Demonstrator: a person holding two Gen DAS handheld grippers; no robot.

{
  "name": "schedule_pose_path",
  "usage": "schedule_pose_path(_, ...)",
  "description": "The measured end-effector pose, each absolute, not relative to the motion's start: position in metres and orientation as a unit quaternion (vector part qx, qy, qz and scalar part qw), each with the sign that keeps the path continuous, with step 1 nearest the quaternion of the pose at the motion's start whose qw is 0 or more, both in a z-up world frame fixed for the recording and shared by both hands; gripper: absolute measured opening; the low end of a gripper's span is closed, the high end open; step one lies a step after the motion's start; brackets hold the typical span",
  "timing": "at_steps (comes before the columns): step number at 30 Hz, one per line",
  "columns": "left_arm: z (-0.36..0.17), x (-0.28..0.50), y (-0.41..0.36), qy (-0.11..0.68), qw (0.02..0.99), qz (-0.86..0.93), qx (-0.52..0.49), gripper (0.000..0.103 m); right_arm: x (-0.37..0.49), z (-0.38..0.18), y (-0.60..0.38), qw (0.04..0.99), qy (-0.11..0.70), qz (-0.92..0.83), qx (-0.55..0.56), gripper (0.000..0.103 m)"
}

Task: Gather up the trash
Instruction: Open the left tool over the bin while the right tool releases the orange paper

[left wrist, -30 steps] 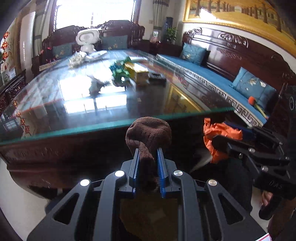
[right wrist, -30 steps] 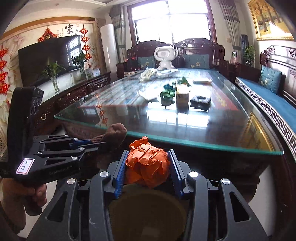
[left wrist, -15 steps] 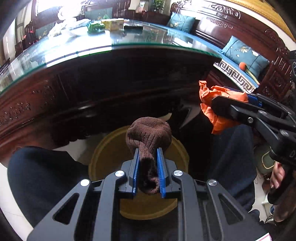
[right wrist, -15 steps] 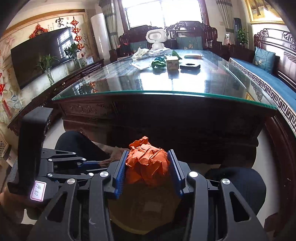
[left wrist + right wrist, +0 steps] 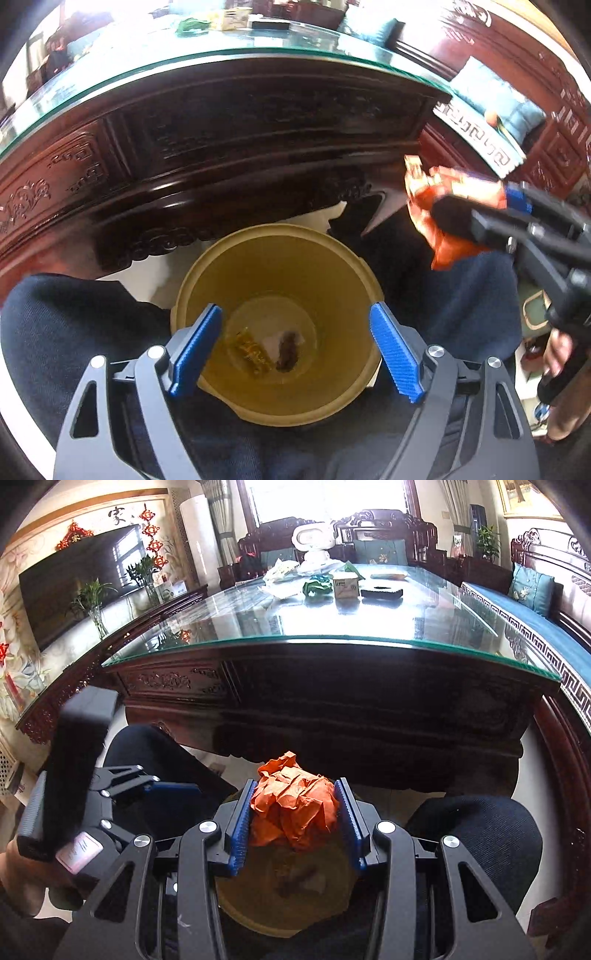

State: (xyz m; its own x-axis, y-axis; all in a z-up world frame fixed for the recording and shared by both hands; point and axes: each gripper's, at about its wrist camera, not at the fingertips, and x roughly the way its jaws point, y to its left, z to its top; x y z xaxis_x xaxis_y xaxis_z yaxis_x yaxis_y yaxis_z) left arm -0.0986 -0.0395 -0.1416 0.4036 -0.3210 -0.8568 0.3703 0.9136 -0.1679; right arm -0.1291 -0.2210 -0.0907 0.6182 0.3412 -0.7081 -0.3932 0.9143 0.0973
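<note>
The left claw (image 5: 295, 354) has sprung wide open, and the brown knitted cloth wad (image 5: 288, 350) it held now lies in the round tan plastic bin (image 5: 273, 236) between the person's knees. The right claw (image 5: 293, 821) still grips the crumpled orange paper ball (image 5: 295, 805) above the bin, so that drop seems next.

Mustard-yellow round plastic bin (image 5: 277, 258); bright orange crumpled paper wad (image 5: 295, 805); ridged blue pads (image 5: 393, 354) on black claws; dark carved reddish-brown wooden counter (image 5: 332, 686) topped with green-edged glass.
</note>
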Motion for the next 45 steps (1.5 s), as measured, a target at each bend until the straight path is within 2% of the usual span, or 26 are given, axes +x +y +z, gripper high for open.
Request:
schedule_pose_path(12,-0.138,-0.089,-0.020,0.497,0.852,-0.163,0.030,0.084,-0.126,-0.097,-0.215,0.892,0.399,0.209,-0.038,0.043)
schedule_pose_path(15,-0.138,-0.088,-0.019,0.496,0.853,-0.159,0.033,0.084,-0.123,-0.098,-0.214,0.887,0.410,0.210,-0.036,0.048)
schedule_pose_path(21,-0.139,-0.086,-0.019,0.497,0.852,-0.158,0.038,0.084,-0.122,-0.101,-0.214,0.885,0.413,0.212,-0.035,0.051)
schedule_pose_path(23,-0.139,-0.086,-0.019,0.498,0.852,-0.157,0.038,0.084,-0.123,-0.099,-0.215,0.886,0.409,0.216,-0.032,0.058)
schedule_pose_path(24,-0.139,-0.086,-0.019,0.498,0.852,-0.157,0.037,0.084,-0.122,-0.098,-0.214,0.887,0.406,0.218,-0.032,0.065)
schedule_pose_path(25,-0.139,-0.086,-0.019,0.498,0.852,-0.157,0.037,0.084,-0.123,-0.097,-0.214,0.888,0.402,0.219,-0.032,0.068)
schedule_pose_path(45,-0.138,-0.079,-0.021,0.497,0.852,-0.159,0.037,0.084,-0.116,-0.094,-0.213,0.891,0.397,0.218,-0.033,0.068)
